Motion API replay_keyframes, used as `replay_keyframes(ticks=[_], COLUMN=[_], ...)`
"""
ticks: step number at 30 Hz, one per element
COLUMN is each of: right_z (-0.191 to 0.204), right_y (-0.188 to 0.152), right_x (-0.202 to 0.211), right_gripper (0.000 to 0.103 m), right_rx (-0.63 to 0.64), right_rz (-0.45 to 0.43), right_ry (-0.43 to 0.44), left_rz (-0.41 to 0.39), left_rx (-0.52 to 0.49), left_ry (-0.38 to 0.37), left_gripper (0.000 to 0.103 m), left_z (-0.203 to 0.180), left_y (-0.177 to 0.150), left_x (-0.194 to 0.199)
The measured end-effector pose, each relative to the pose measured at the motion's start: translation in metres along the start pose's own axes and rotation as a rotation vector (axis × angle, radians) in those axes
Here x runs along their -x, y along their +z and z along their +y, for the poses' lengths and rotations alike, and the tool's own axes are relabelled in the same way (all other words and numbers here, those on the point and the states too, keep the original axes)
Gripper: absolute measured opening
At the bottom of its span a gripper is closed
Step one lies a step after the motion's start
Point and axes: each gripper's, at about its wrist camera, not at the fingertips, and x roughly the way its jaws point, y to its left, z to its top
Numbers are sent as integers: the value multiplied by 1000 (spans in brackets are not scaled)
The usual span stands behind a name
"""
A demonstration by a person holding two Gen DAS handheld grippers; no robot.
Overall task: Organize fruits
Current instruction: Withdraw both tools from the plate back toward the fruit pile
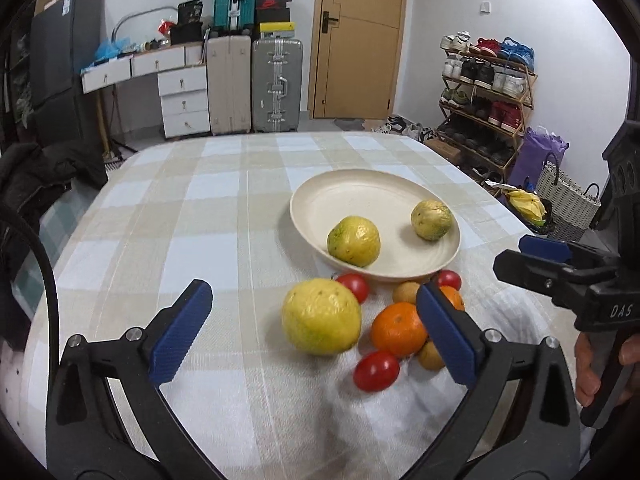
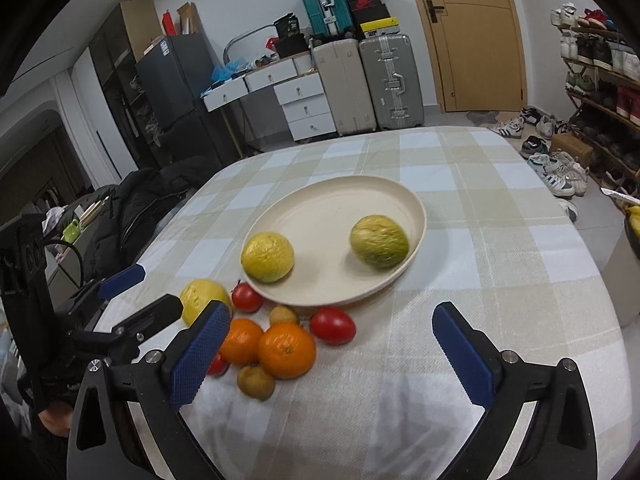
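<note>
A cream plate on the checked tablecloth holds two yellow-green fruits. In front of it lie a big yellow fruit, two oranges, three red tomatoes and small brown fruits. My left gripper stands open above the pile, the big yellow fruit between its fingers untouched. My right gripper is open to the right of the pile, holding nothing.
The table has bare cloth left of and beyond the plate. A dark coat lies off the table's left edge. Suitcases, drawers, a door and a shoe rack stand at the back. A hand grips the right tool.
</note>
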Motion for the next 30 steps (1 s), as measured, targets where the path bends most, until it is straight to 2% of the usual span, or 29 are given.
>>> replay_keyframes(ticks=[5, 14, 21, 27, 30], right_z=[5, 4, 6, 5, 5], right_y=[-4, -13, -19, -25, -28], right_x=[-2, -6, -17, -29, -35], right_gripper=[103, 103, 103, 103, 103], right_rx=[50, 27, 28, 21, 18], right_rz=[24, 68, 114, 150, 168], right_ry=[-42, -23, -8, -4, 31], left_rz=[8, -2, -9, 15, 34], left_rx=[9, -6, -45, -39, -40], left_ry=[3, 2, -2, -17, -14], left_gripper=[102, 102, 102, 102, 102], left_z=[4, 0, -5, -5, -5], left_y=[-9, -18, -25, -29, -29], left_x=[13, 33, 32, 24, 18])
